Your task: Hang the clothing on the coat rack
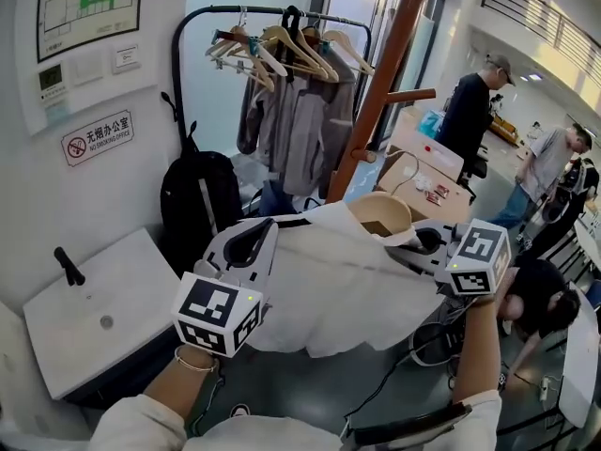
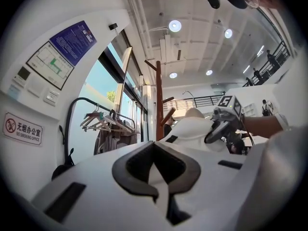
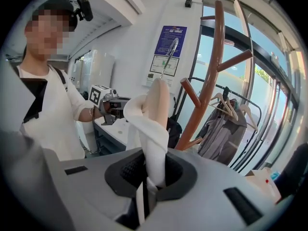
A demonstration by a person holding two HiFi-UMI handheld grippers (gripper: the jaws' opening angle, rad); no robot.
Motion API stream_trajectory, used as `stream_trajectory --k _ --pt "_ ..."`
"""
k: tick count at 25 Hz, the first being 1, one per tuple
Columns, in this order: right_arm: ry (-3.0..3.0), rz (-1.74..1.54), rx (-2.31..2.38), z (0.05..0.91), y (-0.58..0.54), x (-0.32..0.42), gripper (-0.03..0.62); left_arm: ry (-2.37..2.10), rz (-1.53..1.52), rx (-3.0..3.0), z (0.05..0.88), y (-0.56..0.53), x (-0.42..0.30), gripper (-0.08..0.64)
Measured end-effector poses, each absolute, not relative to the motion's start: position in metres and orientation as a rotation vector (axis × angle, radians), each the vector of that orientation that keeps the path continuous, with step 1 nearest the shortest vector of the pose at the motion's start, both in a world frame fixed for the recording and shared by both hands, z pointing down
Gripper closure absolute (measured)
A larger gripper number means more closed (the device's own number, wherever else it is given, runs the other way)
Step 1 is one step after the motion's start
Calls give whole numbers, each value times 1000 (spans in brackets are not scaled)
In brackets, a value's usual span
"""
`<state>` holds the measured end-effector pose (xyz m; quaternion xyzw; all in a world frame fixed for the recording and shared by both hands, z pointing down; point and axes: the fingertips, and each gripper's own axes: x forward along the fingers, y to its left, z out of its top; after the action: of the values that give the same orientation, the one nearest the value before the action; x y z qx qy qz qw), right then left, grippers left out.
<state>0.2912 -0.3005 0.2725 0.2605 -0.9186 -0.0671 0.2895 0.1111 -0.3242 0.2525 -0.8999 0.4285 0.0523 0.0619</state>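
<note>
The white garment (image 1: 329, 294), draped over a wooden hanger (image 1: 380, 212), was held in the air, stretched between both tools. The left tool (image 1: 252, 240) was pressed together on the cloth at the garment's nine o'clock edge. The right tool (image 1: 424, 242) pinched bunched cloth at its three o'clock end. The brown coat rack (image 1: 380, 83) stood beyond at twelve o'clock, apart from the garment.

The shirt (image 1: 329, 289) is plain white, on a pale tan hanger (image 1: 380, 212). The left claw (image 1: 249, 242) and right claw (image 1: 424, 241) are white with black pads and black-and-white square markers. The coat rack (image 1: 380, 83) is reddish brown, the backpack (image 1: 197, 200) black, and the hung jackets (image 1: 300, 120) grey.
</note>
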Motion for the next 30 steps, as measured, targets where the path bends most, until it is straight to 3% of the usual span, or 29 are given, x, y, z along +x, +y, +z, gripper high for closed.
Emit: stream_trajectory --k 30 --pt "-2524 152 533 335 -396 285 543 1407 143 -2724 292 -362 107 552"
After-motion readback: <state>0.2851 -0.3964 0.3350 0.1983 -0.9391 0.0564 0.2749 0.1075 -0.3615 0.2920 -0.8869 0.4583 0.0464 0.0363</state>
